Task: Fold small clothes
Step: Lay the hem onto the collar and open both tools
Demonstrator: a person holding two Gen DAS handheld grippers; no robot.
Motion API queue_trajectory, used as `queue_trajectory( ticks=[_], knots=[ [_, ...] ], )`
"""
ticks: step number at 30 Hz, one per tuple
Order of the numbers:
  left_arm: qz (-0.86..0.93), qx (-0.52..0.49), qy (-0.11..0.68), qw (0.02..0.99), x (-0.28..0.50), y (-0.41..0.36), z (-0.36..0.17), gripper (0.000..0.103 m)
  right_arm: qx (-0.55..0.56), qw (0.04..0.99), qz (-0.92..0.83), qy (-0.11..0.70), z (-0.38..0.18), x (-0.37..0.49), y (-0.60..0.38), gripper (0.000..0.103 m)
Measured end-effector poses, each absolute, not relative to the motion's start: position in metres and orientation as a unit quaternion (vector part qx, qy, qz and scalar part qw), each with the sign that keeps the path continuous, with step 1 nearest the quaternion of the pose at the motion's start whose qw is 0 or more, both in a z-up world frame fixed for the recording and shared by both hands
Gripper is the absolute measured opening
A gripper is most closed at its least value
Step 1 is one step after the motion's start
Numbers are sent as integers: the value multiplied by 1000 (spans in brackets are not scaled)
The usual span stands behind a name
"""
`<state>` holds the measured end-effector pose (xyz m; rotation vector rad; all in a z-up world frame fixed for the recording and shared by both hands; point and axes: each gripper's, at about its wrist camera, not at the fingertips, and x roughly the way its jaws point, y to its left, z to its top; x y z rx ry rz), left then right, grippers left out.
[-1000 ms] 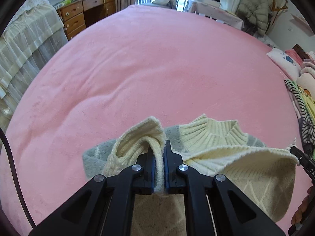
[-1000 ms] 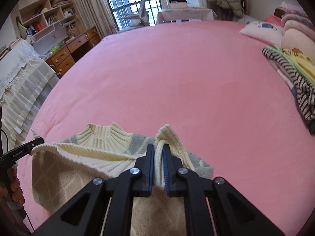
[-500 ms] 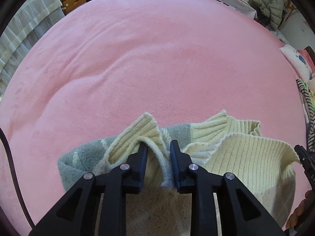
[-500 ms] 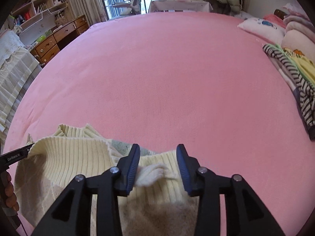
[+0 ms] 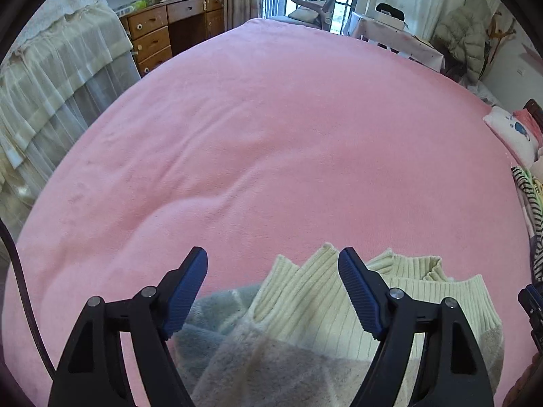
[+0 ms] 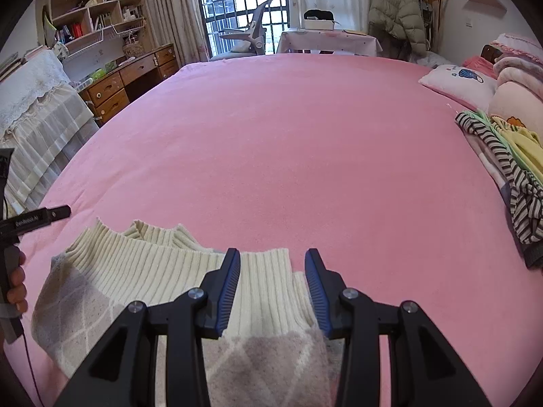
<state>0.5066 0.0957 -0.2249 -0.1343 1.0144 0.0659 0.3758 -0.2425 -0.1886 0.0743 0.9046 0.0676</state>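
The left gripper [image 6: 51, 215] bears small, unreadable white lettering.

Both cams ride our tongs, looking forward and steeply down across the pink bed [image 5: 271, 142] toward the barred window [image 6: 244, 10]. Left cam sits close over the sweater's [image 5: 305, 308] left part; right cam close over its right part [image 6: 159, 271]. Shared: sweater, bed, wooden desk [image 6: 135, 74] left of the window, clothes pile [image 6: 502, 156] right.
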Motion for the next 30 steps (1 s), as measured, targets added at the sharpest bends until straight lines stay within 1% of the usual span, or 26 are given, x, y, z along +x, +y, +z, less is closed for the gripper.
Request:
queue_trajectory(
  ticks=[1, 3, 4, 5, 8, 12, 13, 14, 16, 18, 19, 22, 25, 30],
  knots=[
    [28, -60, 486, 871, 504, 95, -224, 78, 31, 898, 30, 438, -189, 375, -242, 39],
    [6, -45, 495, 868, 500, 85, -228, 78, 28, 893, 38, 447, -193, 377, -240, 33],
    [-8, -42, 499, 865, 497, 80, -230, 78, 29, 890, 47, 453, -195, 378, -238, 25],
    [-30, -39, 509, 859, 494, 73, -236, 78, 33, 885, 58, 461, -199, 380, -236, 21],
    [-59, -24, 532, 844, 488, 57, -254, 77, 40, 867, 85, 489, -215, 384, -224, 17],
    [-38, 14, 543, 839, 480, 50, -283, 74, 22, 847, 84, 525, -244, 383, -216, 15],
    [-29, 22, 548, 836, 479, 54, -293, 70, 8, 845, 70, 531, -251, 381, -216, 13],
    [-22, 30, 556, 830, 481, 60, -303, 67, -4, 842, 54, 536, -259, 381, -220, 8],
    [-28, 18, 556, 830, 481, 73, -312, 66, 7, 838, 42, 544, -269, 379, -237, 0],
    [-36, 4, 549, 835, 479, 84, -308, 57, 41, 839, 37, 541, -267, 373, -258, 0],
    [-38, 3, 550, 834, 479, 88, -306, 54, 48, 842, 32, 537, -263, 370, -266, 0],
    [-55, -1, 543, 838, 468, 97, -292, 54, 56, 850, 25, 524, -247, 353, -283, 0],
    [-64, 15, 526, 848, 448, 102, -273, 55, 43, 859, 22, 509, -228, 328, -289, 0],
    [-83, 8, 497, 864, 394, 120, -241, 61, 33, 878, 46, 475, -195, 269, -276, 0]
  ],
)
